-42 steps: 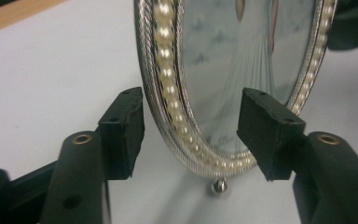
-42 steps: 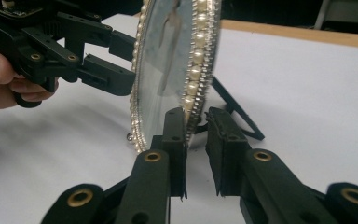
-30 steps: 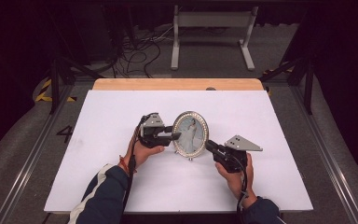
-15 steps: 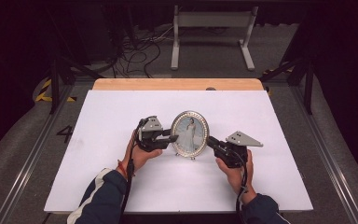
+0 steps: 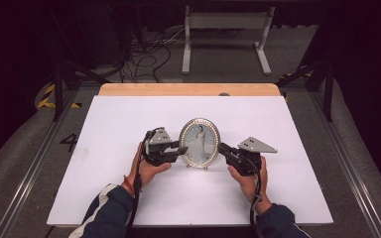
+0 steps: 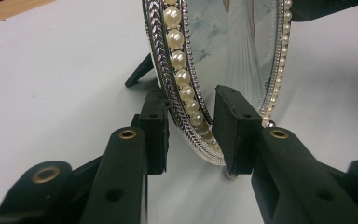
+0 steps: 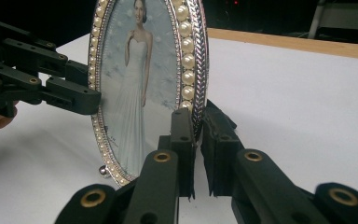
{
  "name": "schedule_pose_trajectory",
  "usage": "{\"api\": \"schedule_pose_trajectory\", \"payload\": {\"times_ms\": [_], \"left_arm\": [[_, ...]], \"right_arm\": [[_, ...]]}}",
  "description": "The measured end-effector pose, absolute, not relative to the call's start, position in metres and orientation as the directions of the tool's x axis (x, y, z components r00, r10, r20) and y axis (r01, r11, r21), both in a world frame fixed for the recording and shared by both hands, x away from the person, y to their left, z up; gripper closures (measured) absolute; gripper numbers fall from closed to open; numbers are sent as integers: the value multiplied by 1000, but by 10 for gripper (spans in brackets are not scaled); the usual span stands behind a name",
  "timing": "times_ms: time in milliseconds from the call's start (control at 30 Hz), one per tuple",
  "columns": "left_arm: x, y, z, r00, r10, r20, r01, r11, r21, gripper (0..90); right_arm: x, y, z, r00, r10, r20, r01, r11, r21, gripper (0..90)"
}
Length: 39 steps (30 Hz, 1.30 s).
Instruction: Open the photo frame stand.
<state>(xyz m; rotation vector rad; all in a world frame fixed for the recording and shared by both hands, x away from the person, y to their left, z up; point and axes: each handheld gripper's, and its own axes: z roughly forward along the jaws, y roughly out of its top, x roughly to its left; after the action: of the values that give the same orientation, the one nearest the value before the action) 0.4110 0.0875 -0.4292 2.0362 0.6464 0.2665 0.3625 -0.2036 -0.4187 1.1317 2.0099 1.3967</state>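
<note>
Oval picture frame [image 5: 199,143] stands upright at the centre of the high view on the white table [image 5: 109,124], right gripper [image 5: 224,149] clamped on its rim, left gripper [image 5: 181,149] parted around its edge, so letting go seems all that remains.

Black fingers [image 6: 235,126], navy white-striped sleeves [image 5: 110,210]
</note>
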Motion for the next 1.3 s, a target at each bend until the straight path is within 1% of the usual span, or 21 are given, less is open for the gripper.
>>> {"api": "schedule_pose_trajectory", "payload": {"times_ms": [233,433,833,900,1133,1300], "left_arm": [[409,88,-431,834,548,-63,332,-407,851,666],[405,88,-433,836,548,-39,322,-433,842,667],[405,90,-436,838,543,-54,320,-408,855,679],[403,90,-436,840,540,-39,310,-420,853,679],[401,91,-436,837,545,-38,311,-418,853,682],[399,92,-437,838,545,-19,296,-426,855,683]], "right_arm": [[363,-203,-418,-575,814,86,369,164,915,833],[364,-201,-417,-579,812,66,360,182,915,832],[364,-202,-417,-583,810,60,355,187,916,832],[364,-202,-417,-585,809,58,355,191,915,833],[364,-202,-417,-589,806,50,348,197,917,834],[363,-202,-416,-596,803,33,336,212,918,834]]}}
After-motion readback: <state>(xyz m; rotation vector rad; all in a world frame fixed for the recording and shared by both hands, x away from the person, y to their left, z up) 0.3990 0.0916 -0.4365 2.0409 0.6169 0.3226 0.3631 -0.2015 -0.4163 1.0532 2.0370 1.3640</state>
